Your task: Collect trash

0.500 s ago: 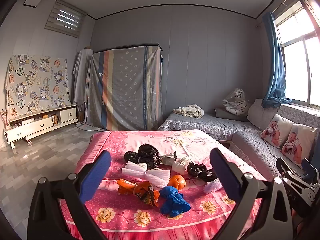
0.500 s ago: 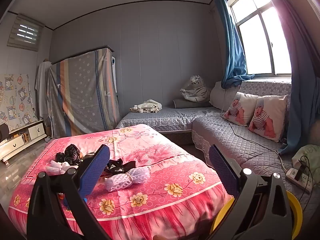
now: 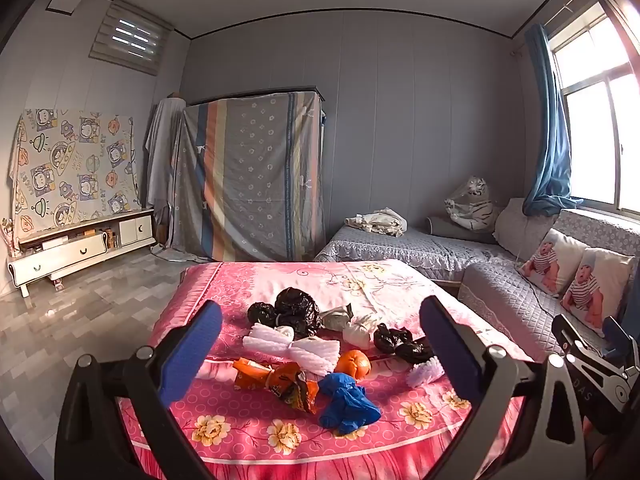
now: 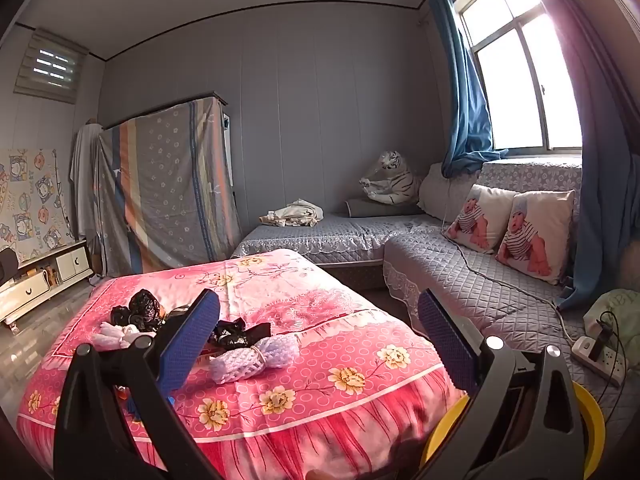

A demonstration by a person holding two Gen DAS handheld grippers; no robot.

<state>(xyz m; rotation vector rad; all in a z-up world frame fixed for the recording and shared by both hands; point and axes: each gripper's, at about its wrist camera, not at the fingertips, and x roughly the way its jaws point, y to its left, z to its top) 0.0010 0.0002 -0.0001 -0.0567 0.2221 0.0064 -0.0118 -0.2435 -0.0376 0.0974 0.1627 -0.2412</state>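
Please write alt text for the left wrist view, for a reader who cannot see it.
The open left claw frames a pile of trash on a pink flowered bedspread: black bags, white foam netting, an orange wrapper, an orange and a crumpled blue glove. Behind stand a grey sofa and a cloth-covered wardrobe.

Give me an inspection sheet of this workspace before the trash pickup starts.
Surface: pink floral bedspread, trash clustered near its front.
Job's things: black bags, white foam net, orange wrapper, blue glove, orange.
Clutter: clothes on the grey sofa.
Grippers: left gripper and right gripper open, empty.
Cables: power strip, white cord across the sofa.
Surroundings: yellow bin at the bed's right, window.
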